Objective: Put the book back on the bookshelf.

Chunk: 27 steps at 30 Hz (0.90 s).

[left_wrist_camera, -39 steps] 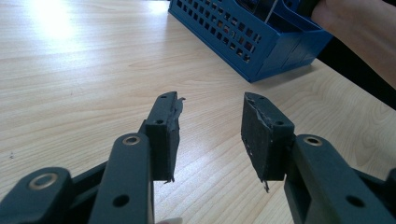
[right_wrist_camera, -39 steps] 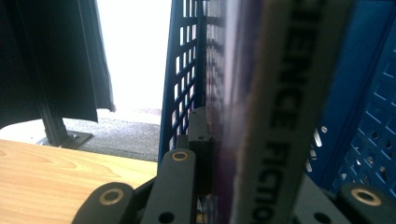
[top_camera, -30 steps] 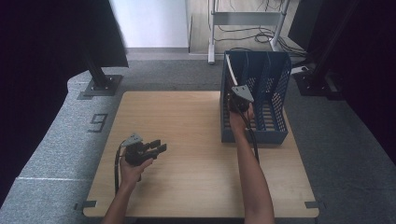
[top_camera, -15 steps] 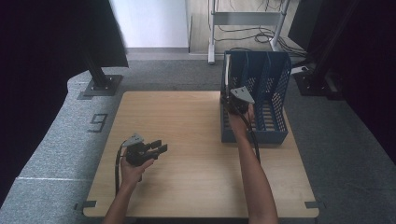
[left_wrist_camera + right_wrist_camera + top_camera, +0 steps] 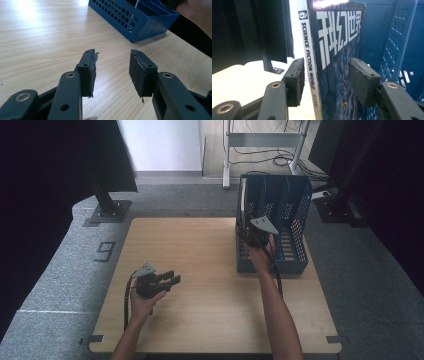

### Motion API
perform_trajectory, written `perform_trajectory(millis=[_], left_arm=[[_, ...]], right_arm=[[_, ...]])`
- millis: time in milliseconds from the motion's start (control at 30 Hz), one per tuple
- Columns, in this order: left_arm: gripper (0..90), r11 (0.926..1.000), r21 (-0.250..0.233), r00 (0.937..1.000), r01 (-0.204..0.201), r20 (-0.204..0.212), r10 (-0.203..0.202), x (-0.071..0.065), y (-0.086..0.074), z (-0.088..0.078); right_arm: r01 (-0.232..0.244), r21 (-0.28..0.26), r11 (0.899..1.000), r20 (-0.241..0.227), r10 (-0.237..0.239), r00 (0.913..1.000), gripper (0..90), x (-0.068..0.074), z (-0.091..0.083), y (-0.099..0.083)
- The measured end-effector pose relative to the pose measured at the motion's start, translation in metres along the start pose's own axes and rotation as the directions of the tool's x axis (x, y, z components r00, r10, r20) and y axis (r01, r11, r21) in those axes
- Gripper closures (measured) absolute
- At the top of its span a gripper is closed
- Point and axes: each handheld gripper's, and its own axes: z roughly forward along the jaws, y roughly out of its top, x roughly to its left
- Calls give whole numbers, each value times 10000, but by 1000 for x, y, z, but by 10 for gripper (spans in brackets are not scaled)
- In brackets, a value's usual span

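Right tongs [image 5: 325, 75] have just been opening and now straddle, pads clear, the magazine [image 5: 337, 50] upright in the left slot of the blue file rack [image 5: 295, 250], right of centre — back straight out, no snagging; left tongs [image 5: 112, 70] gape empty over the worktop [image 5: 200, 270].

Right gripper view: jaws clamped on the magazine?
No: the magazine stands between the right gripper jaws, with a gap at each pad.

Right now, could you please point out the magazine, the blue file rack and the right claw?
magazine [image 5: 337, 62]: right gripper view, front cover.
blue file rack [image 5: 295, 266]: high view, front rim.
right claw [image 5: 325, 80]: right gripper view, between its pads.
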Motion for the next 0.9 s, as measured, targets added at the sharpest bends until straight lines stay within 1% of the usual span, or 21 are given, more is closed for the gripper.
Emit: perform_trajectory(millis=[167, 200, 267, 333, 367, 433, 600, 700, 767, 833, 867, 900], left_arm=[[566, 10000, -7, 10000, -12, -17, 12, -1, 0, 0], [566, 10000, 16, 10000, -24, -12, 24, -1, 0, 0], [565, 10000, 22, 10000, -36, -9, 36, -1, 0, 0], [565, 10000, 16, 10000, -38, -10, 38, -1, 0, 0], [565, 10000, 23, 10000, -41, -10, 41, -1, 0, 0], [565, 10000, 27, 10000, -47, -18, 47, -1, 0, 0], [565, 10000, 17, 10000, -48, -24, 48, -2, 0, 0], [565, 10000, 7, 10000, -45, -21, 45, -1, 0, 0], [565, 10000, -11, 10000, -27, -35, 27, -1, 0, 0], [565, 10000, -5, 10000, -35, -46, 35, -1, 0, 0], [565, 10000, -5, 10000, -35, -46, 35, -1, 0, 0], [564, 10000, -6, 10000, -38, -46, 38, -1, 0, 0]], right_arm=[[-12, 133, 9999, -214, 15, 9998, 463, -2, -7, -2], [17, 281, 9996, -357, -7, 9994, 462, -2, -10, -3], [105, 354, 9993, -487, -87, 9988, 460, -2, -13, -3], [97, 267, 9996, -548, -82, 9985, 461, -1, -15, -2], [2, 193, 9998, -680, 11, 9977, 462, 0, -20, -2], [-44, 195, 9998, -797, 59, 9968, 462, 1, -23, -2], [-3, 248, 9997, -943, 26, 9955, 461, 5, -29, -2], [106, 252, 9996, -1071, -78, 9942, 461, 7, -34, 0], [147, 143, 9998, -1123, -130, 9936, 463, 8, -38, 1], [178, 172, 9997, -1243, -155, 9921, 463, 8, -44, 0], [178, 172, 9997, -1243, -155, 9921, 463, 8, -44, 0], [153, 169, 9997, -1292, -130, 9915, 463, 8, -49, -1]])
